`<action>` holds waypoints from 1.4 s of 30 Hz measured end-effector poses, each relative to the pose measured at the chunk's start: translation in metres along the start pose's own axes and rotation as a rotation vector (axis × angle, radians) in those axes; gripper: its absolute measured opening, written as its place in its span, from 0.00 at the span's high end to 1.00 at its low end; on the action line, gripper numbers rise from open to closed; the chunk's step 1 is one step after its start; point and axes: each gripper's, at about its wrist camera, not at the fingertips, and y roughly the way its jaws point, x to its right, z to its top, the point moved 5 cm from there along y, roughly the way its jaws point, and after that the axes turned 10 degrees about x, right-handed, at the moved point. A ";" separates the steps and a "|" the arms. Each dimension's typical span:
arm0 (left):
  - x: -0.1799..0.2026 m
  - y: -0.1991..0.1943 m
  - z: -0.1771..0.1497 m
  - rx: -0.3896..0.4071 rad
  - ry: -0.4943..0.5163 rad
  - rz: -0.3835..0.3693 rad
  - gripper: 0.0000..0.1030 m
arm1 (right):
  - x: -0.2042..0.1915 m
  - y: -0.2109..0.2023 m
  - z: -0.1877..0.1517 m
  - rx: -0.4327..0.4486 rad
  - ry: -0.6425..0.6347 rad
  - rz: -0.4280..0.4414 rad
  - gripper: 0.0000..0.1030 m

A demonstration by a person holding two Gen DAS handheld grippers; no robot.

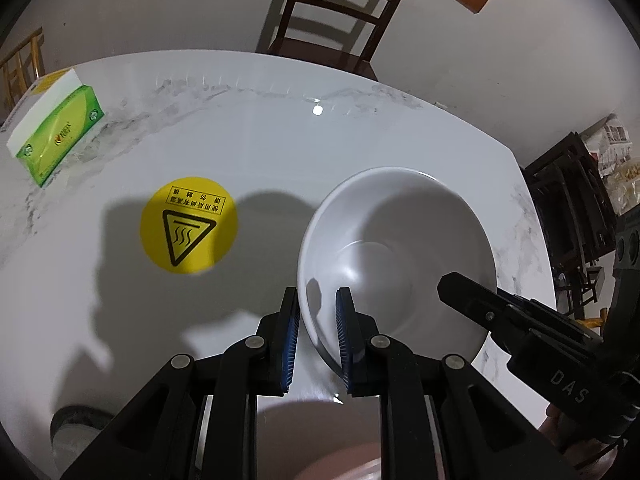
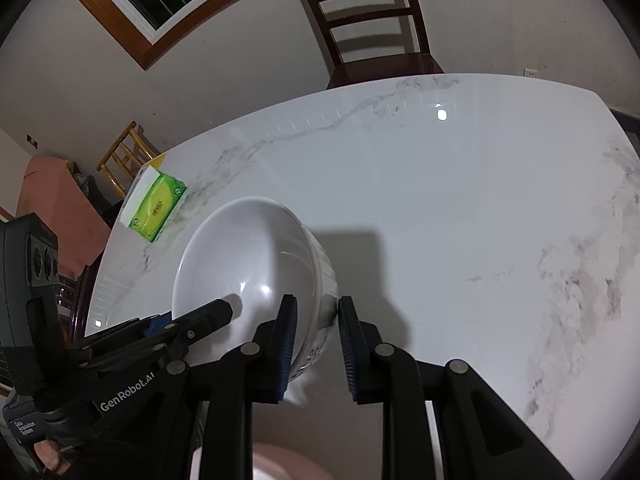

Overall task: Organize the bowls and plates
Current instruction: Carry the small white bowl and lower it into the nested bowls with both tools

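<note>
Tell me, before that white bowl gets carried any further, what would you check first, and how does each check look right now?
1. Left gripper pinches the white bowl rim: ok.
2. Right gripper pinches the opposite wall: ok.
3. Bowl holds nothing: ok.
4. Bowl off the marble table: cannot tell.
5. Tissue box well away from the bowl: ok.
6. Pink dish below, at the picture's edge: cannot tell how close.

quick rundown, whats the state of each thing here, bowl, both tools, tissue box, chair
white bowl: empty, tilted, held off the table by opposite sides of its rim
left tool: shut on the bowl's rim
right tool: shut on the bowl's rim
tissue box: lying flat near the table edge, untouched
yellow warning sticker: flat on the table
wooden chair: upright, empty, at the far side
</note>
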 end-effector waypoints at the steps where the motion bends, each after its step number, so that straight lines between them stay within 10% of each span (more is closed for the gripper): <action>1: 0.001 -0.004 -0.002 0.003 0.005 -0.001 0.85 | -0.002 -0.005 -0.002 0.000 0.001 0.001 0.79; 42: 0.006 -0.109 -0.133 -0.026 0.044 -0.019 0.87 | -0.030 -0.105 -0.150 -0.089 -0.016 -0.013 0.79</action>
